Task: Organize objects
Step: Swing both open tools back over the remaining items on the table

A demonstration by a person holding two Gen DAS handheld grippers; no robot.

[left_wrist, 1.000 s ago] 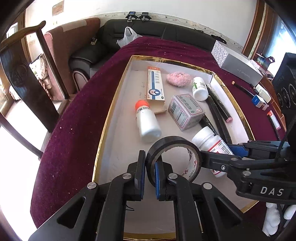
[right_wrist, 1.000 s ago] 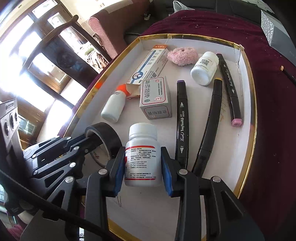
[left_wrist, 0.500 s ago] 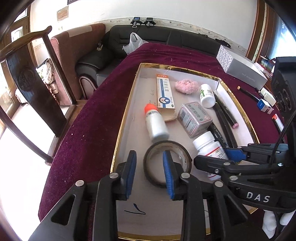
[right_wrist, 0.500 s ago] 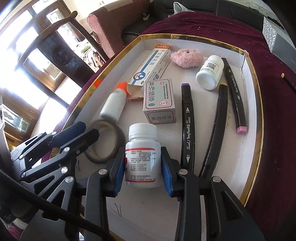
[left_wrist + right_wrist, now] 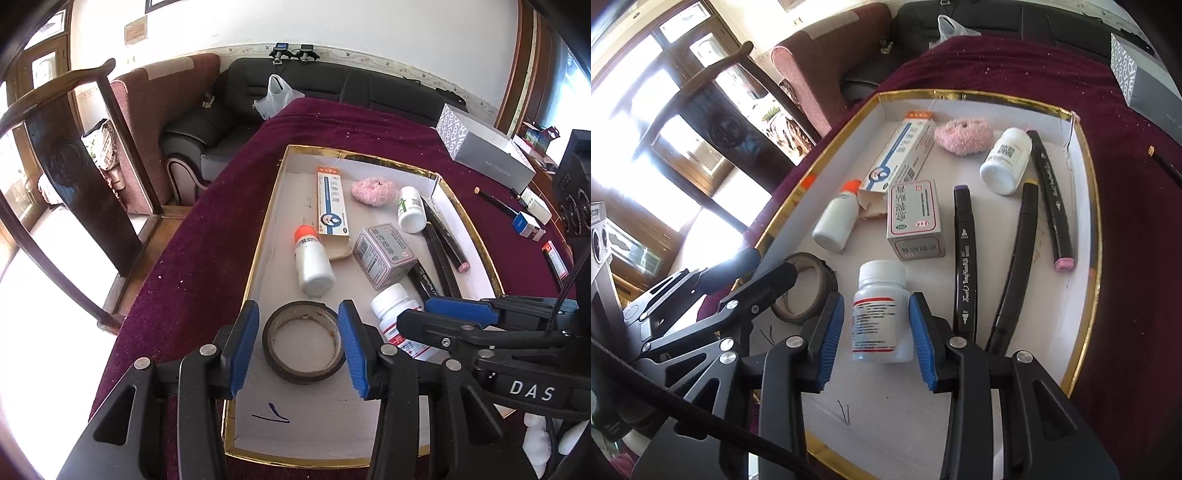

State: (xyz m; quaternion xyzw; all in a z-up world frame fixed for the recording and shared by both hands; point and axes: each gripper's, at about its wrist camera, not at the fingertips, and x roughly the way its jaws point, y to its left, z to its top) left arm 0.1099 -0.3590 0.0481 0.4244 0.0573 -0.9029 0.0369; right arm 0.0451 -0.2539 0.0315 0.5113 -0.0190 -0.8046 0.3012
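Left gripper [image 5: 301,347] hangs wide open over the tape roll [image 5: 303,341], which lies flat in the tray [image 5: 258,254], hole up, between the pads. Right gripper [image 5: 877,332] is open too, pads just off the pill bottle [image 5: 881,314], lying cap-away along the fingers. Further in: orange-capped bottle [image 5: 312,264], boxes, markers, pink puff.

Left gripper [image 5: 299,347]: black angular plastic arms with triangular cut-outs; ribbed blue pads [image 5: 242,349] on inner finger faces; round silver screws at joints. Right gripper [image 5: 877,332]: same black frame, blue ribbed pads, silver screws; white "DAS" lettering on side, seen from left wrist view; thin black cable alongside.
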